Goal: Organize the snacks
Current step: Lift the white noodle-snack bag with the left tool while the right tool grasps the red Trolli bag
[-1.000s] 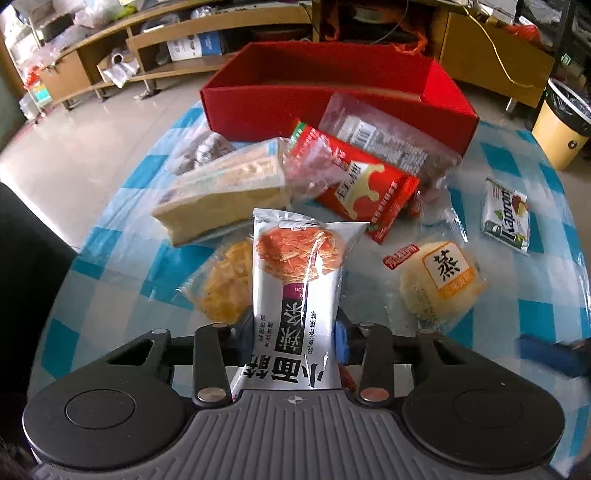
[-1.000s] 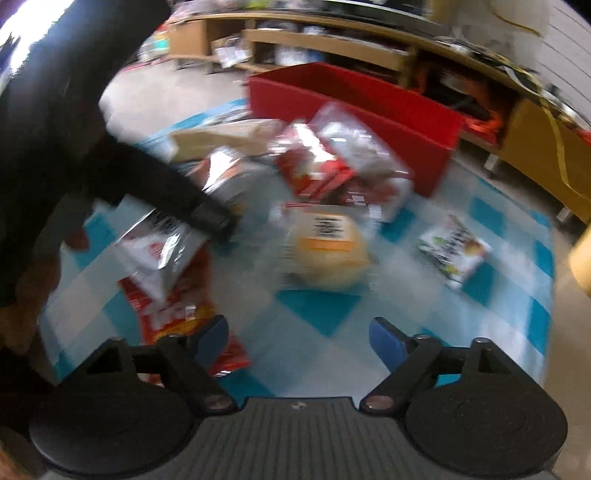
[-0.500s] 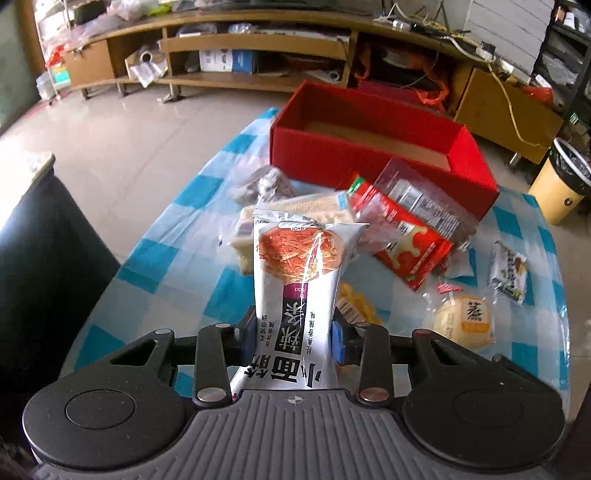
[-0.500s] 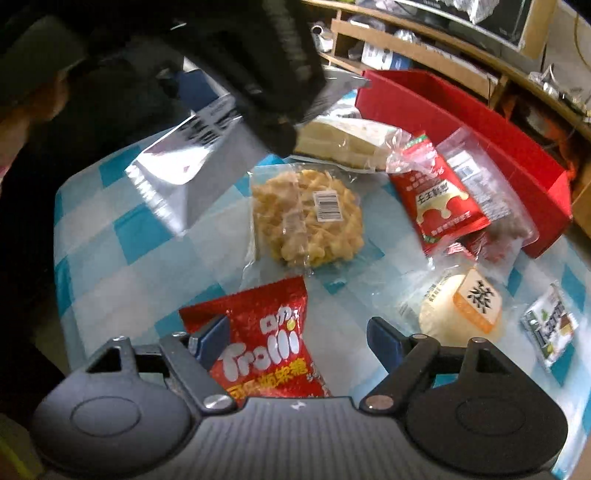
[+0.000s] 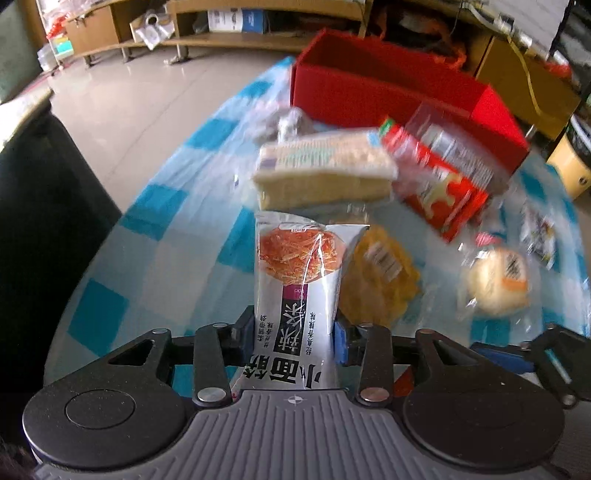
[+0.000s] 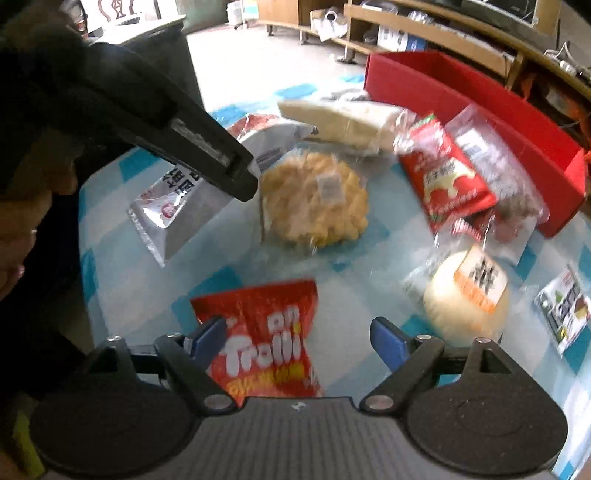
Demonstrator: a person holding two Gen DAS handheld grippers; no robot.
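My left gripper is shut on a white noodle-snack packet and holds it above the near left of the table; the packet also shows in the right wrist view. My right gripper is open over a red Trolli bag that lies between its fingers. A red box stands open at the far side. On the blue-checked cloth lie a sandwich pack, a yellow cracker bag, a red sachet and a wrapped bun.
A clear bag of dark snacks leans on the red box. A small green-and-white packet lies at the right table edge. A dark chair stands left of the table, wooden shelves behind.
My left gripper has lowered and moved toward the table with the noodle packet. My right gripper has moved nearer the Trolli bag, which now lies between its open fingers.
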